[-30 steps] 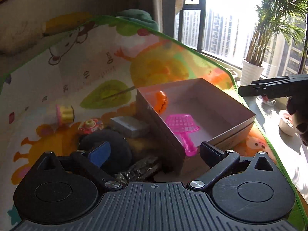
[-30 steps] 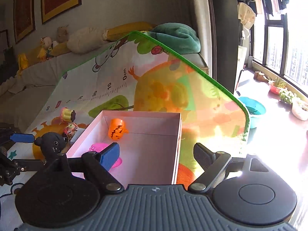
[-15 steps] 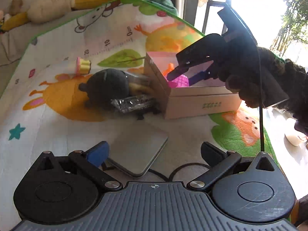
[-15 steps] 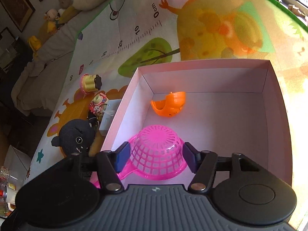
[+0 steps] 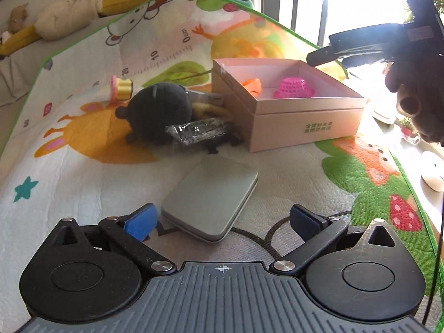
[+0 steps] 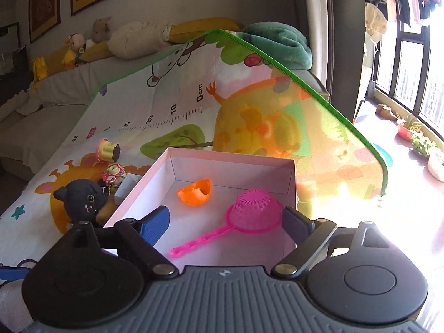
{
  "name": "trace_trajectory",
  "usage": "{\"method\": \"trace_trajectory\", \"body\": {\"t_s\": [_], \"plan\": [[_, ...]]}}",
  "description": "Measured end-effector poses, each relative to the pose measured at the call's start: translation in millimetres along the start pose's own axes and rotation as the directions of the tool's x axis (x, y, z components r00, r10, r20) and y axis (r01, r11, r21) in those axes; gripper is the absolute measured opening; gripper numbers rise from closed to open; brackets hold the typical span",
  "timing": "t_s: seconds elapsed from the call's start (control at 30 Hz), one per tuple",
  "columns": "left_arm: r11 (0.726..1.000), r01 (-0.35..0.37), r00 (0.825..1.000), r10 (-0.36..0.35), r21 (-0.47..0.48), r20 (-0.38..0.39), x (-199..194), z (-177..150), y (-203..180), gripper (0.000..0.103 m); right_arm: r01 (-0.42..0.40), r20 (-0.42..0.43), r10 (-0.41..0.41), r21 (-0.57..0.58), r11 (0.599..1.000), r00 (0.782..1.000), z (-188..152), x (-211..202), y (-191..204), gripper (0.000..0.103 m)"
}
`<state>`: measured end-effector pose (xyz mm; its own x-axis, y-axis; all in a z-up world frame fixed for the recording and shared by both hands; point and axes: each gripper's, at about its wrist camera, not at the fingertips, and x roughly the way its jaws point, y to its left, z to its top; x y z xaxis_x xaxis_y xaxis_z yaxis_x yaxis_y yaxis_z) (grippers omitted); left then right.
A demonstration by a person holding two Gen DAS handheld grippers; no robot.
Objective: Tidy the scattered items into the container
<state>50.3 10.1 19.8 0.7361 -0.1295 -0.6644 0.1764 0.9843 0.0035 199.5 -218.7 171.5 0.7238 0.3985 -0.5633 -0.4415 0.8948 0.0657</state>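
A pink cardboard box (image 5: 305,116) (image 6: 288,163) stands on the play mat. Inside lie a pink toy strainer (image 6: 249,213) (image 5: 293,86) and an orange shell piece (image 6: 195,193) (image 5: 252,85). My right gripper (image 6: 224,220) hangs above the box's near end; its jaws are opening and nothing is between them. It shows from the side in the left wrist view, right gripper (image 5: 352,47). My left gripper (image 5: 222,217) is open low over the mat, with a flat silver tin (image 5: 209,195) just ahead between its fingers, untouched. A black plush (image 5: 159,111) (image 6: 82,199) lies left of the box.
A clear-wrapped dark packet (image 5: 199,133), a yellow-pink toy (image 5: 120,90) (image 6: 106,149), a small round colourful toy (image 6: 112,173) and a grey block (image 6: 129,184) lie by the box's left side. A sofa with stuffed toys (image 6: 83,44) is behind; potted plants (image 6: 416,136) line the window.
The right gripper let go of the pink strainer, which now lies in the box, then drew back and up with its jaws wider. The left gripper came lower and nearer to the silver tin.
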Motion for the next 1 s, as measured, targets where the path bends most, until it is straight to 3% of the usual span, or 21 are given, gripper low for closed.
{"method": "trace_trajectory", "body": {"t_s": [0.1,0.37,0.47,0.7,0.8,0.9,1.0], "plan": [[0.998,-0.059,0.998,0.059,0.017,-0.019,6,1,4,0.103,-0.059,0.032,0.059,0.012,0.998,0.998,-29,-29,14,0.103],[0.994,-0.107,0.992,0.107,0.006,-0.067,19,1,17,0.103,-0.104,-0.095,0.105,0.010,0.995,0.990,-100,-31,44,0.103],[0.992,-0.127,0.989,0.126,-0.004,-0.073,19,-1,23,0.103,-0.117,-0.152,0.127,0.073,0.991,0.980,-114,-21,47,0.103],[0.962,-0.248,0.967,0.240,-0.110,-0.081,15,-4,53,0.103,-0.056,-0.118,0.066,0.081,0.995,0.991,-126,-21,59,0.103],[0.943,-0.268,0.963,0.256,-0.197,-0.086,14,-7,66,0.103,-0.039,-0.132,0.050,0.080,0.996,0.990,-125,-19,61,0.103],[0.939,-0.280,0.960,0.274,-0.199,-0.056,12,-12,63,0.103,-0.028,-0.190,0.027,-0.004,1.000,0.981,-118,-14,71,0.103],[0.941,-0.268,0.963,0.268,-0.205,-0.032,8,-17,63,0.103,-0.144,-0.215,0.126,-0.067,0.987,0.968,-99,-13,86,0.103]]}}
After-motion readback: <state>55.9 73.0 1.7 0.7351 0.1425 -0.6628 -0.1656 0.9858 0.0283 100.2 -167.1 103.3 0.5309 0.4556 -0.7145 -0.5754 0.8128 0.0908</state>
